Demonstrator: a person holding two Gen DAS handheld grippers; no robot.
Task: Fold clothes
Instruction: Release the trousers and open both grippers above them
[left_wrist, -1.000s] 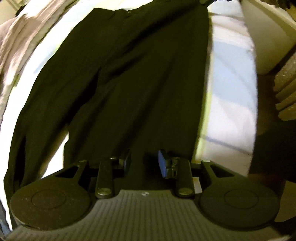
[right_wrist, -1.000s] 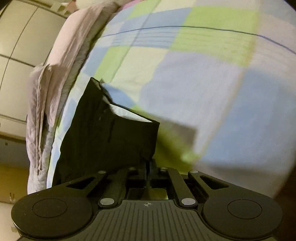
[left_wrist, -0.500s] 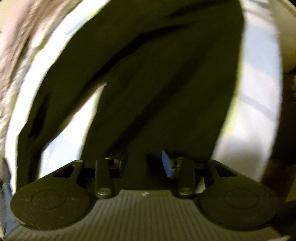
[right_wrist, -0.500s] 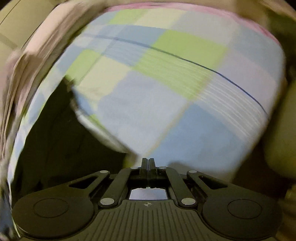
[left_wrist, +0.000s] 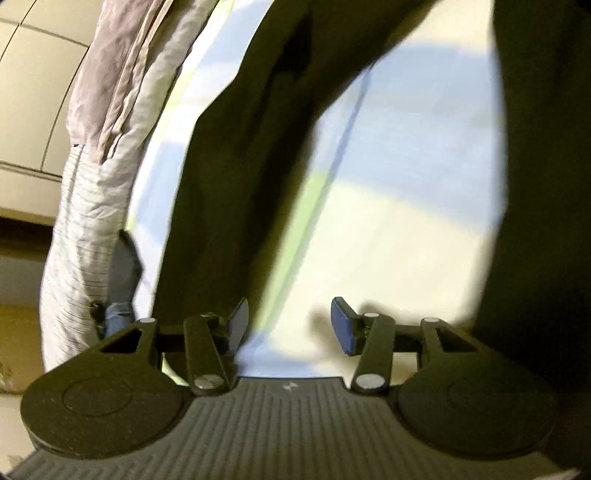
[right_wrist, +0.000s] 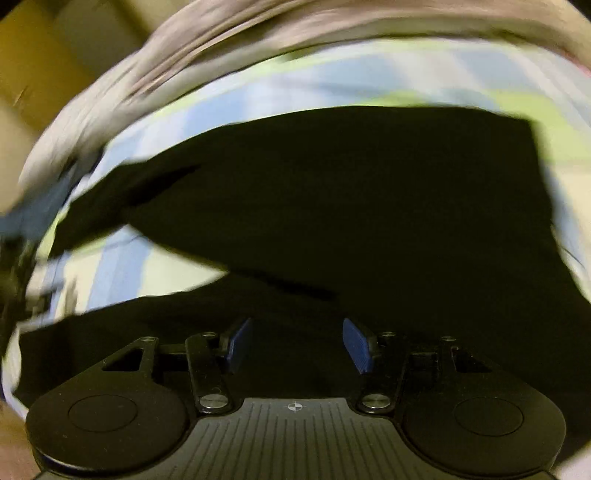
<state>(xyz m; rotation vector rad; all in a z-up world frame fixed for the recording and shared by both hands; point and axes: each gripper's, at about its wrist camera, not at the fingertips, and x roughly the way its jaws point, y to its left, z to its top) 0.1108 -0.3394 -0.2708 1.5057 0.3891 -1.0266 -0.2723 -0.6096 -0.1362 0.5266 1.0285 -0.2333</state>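
A pair of black trousers (right_wrist: 351, 206) lies spread on a bed covered by a checked sheet (left_wrist: 388, 229) of pale blue, green and cream squares. In the left wrist view two dark legs run from the top of the frame downward — one through the centre-left (left_wrist: 229, 177), the other along the right edge — with bare sheet showing between them, so the legs lie apart rather than stacked. In the right wrist view the dark cloth fills the middle of the frame, its straight edge toward the upper right and a wedge of sheet showing at the lower left where the legs part. A crumpled pinkish-grey cloth (left_wrist: 110, 92) sits along the bed's edge at the upper left. The left gripper (left_wrist: 288, 325) hangs over bare sheet with its tongs spread and nothing between them; the right gripper (right_wrist: 297, 345) hovers over the black fabric, tongs likewise apart and holding nothing. As a judgement, the garment is flat and unfolded now — the legs would need bringing together and the length doubling over before it counts as folded. The blur hides finer creases.
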